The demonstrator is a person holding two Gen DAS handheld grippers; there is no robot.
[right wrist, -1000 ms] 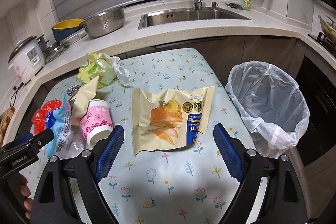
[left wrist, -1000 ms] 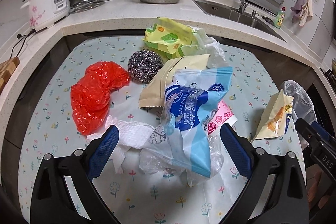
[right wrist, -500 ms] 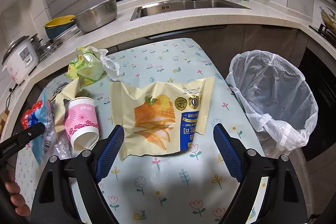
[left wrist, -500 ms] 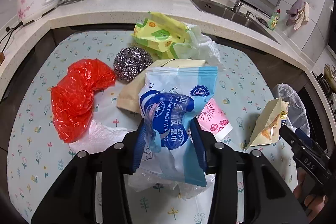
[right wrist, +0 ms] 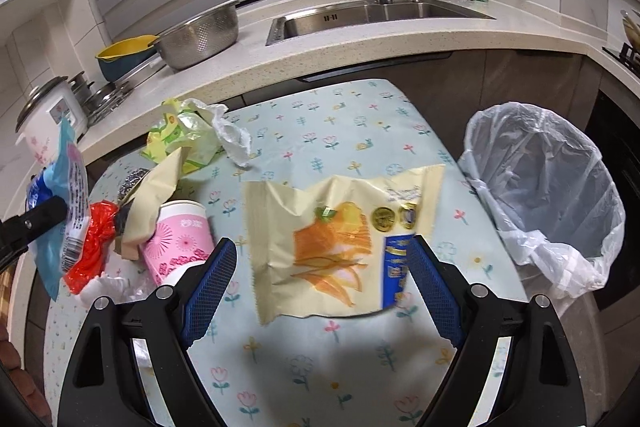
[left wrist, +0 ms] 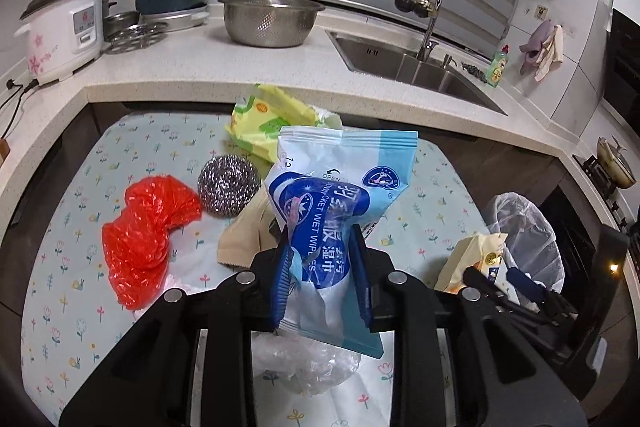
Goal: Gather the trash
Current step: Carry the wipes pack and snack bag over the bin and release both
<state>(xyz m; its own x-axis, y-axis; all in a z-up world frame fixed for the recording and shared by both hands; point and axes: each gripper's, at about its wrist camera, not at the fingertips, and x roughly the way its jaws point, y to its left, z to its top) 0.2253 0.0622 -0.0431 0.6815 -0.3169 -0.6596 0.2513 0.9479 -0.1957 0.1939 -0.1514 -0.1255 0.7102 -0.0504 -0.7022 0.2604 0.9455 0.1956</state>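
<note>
My left gripper (left wrist: 322, 267) is shut on a blue wet-wipes packet (left wrist: 340, 183) and holds it up above the table; the packet also shows at the left of the right wrist view (right wrist: 66, 195). My right gripper (right wrist: 320, 287) is open, its fingers on either side of a cream snack wrapper (right wrist: 340, 239) lying on the floral tablecloth (right wrist: 320, 355). A bin lined with a clear bag (right wrist: 548, 187) stands to the right of the table. The wrapper (left wrist: 468, 259) and bin (left wrist: 524, 227) also show in the left wrist view.
On the table lie a red plastic bag (left wrist: 144, 235), a steel scourer (left wrist: 228, 183), a yellow-green packet (left wrist: 268, 123), a tan paper bag (left wrist: 244, 235), a pink cup (right wrist: 180, 243), white tissue and clear plastic (left wrist: 304, 359). Counter, colander and sink stand behind.
My left gripper closed on the wet-wipes packet and lifted it off the pile. My right gripper moved closer over the snack wrapper, still open.
</note>
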